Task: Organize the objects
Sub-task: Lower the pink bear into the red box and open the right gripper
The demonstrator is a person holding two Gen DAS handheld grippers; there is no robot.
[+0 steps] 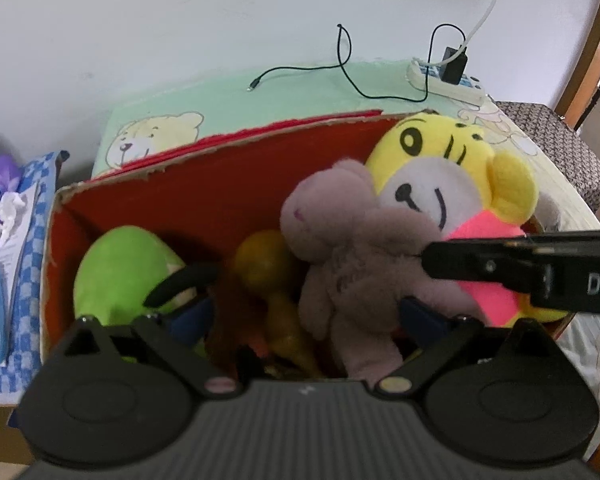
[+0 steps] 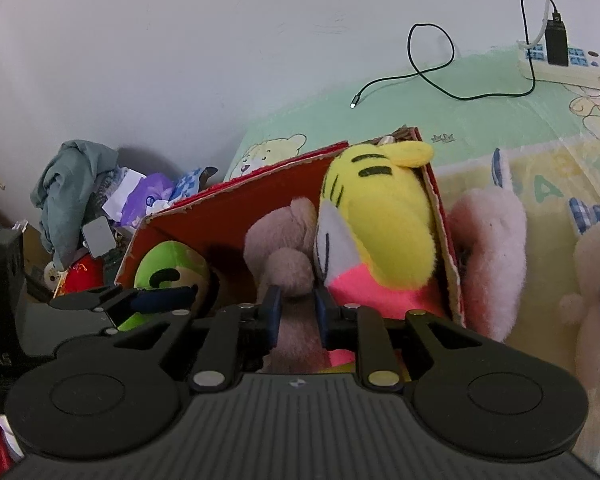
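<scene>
You were mid-stow: your right gripper [image 2: 296, 312] pinched the mauve bear [image 1: 352, 256] inside the red box [image 1: 204, 188], your left gripper [image 1: 306, 314] gaped wide around it, so releasing looked next

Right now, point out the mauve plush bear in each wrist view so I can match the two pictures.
Left wrist view: the mauve plush bear stands right of centre in the red box, the right gripper reaching it from the right.
Right wrist view: the bear is at centre, lower body pinched in the right gripper.
Shared landmark: the yellow tiger plush directly right of the bear.
</scene>
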